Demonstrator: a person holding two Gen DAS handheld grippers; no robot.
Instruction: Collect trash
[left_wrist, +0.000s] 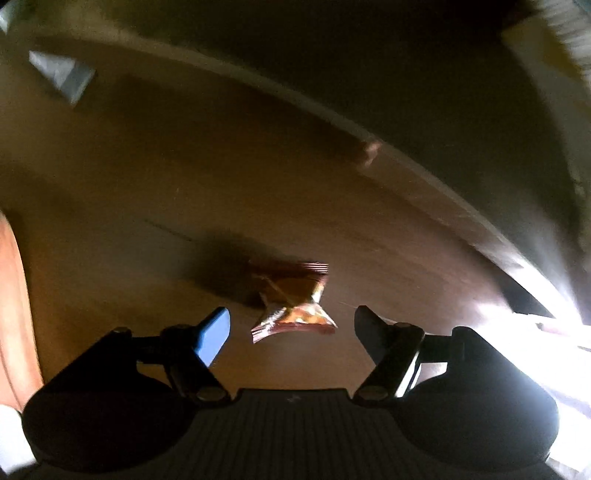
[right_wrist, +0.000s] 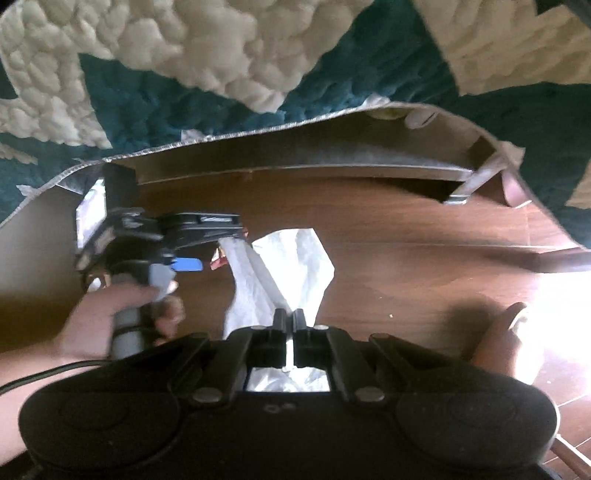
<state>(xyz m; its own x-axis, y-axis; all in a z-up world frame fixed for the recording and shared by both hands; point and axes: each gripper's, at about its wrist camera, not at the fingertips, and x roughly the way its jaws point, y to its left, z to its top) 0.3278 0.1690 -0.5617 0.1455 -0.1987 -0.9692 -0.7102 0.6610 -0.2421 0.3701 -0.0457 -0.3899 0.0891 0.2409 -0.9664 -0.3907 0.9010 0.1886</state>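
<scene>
In the left wrist view a crumpled orange-and-gold foil wrapper (left_wrist: 291, 302) lies on the brown wooden floor (left_wrist: 147, 184). My left gripper (left_wrist: 291, 325) is open, its fingers to either side of the wrapper's near end without touching it. A white scrap (left_wrist: 62, 75) lies further off at the upper left, and a small brown bit (left_wrist: 369, 151) by the curved edge. In the right wrist view my right gripper (right_wrist: 289, 317) is shut on a white plastic bag (right_wrist: 291, 266) that hangs over the floor. The left gripper (right_wrist: 192, 254) shows there beside the bag, held in a hand.
A teal-and-cream quilted blanket (right_wrist: 184, 74) hangs down behind a bent cardboard sheet (right_wrist: 258, 136). Bright light glares on the floor at the right (right_wrist: 554, 295). A reddish wooden piece (left_wrist: 14, 295) stands at the left edge.
</scene>
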